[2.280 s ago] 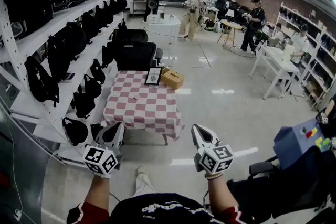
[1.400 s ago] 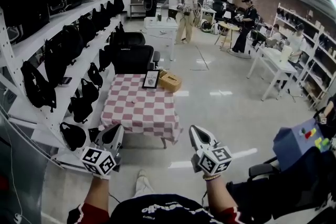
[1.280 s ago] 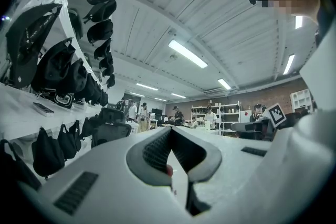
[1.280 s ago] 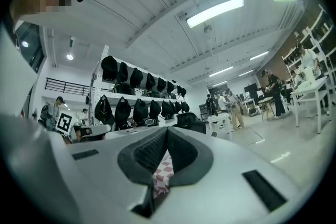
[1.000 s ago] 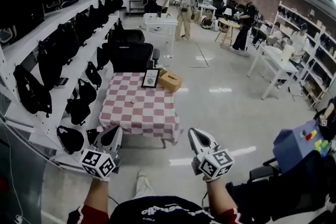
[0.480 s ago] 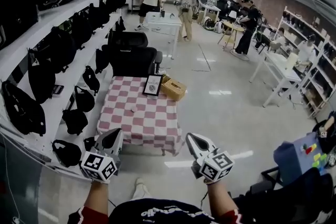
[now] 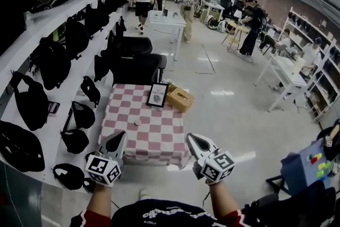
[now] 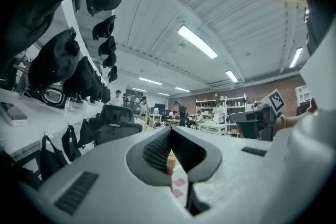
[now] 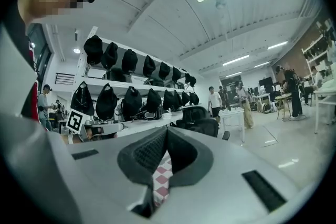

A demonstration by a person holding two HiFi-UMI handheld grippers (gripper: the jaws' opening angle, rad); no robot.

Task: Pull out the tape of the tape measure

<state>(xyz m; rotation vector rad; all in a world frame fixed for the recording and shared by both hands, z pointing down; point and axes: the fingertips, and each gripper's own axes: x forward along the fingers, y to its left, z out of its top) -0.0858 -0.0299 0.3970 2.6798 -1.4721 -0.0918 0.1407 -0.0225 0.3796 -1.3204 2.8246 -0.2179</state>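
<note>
A small round pale object (image 7: pixel 138 122), probably the tape measure, lies on the red-and-white checkered table (image 7: pixel 159 138) ahead of me. My left gripper (image 7: pixel 119 136) is held level before the table's near left edge, shut and empty. My right gripper (image 7: pixel 189 139) is level before the near right corner, its jaws also closed on nothing. In the left gripper view the fingertips (image 8: pixel 170 129) meet, with checkered cloth (image 8: pixel 178 184) showing below. The right gripper view shows the tips (image 9: pixel 167 128) together, cloth (image 9: pixel 161 176) beneath.
A framed picture (image 7: pixel 158 95) and a tan box (image 7: pixel 181 99) stand at the table's far edge. Black office chairs (image 7: pixel 135 64) sit behind it. Shelves of black bags (image 7: pixel 53 61) line the left. People stand by a white table (image 7: pixel 164 21) farther back. A blue box (image 7: pixel 308 167) is at right.
The checkered table has come closer and lower in the head view as both grippers advanced toward it. People in the background have shifted. Both grippers stayed closed.
</note>
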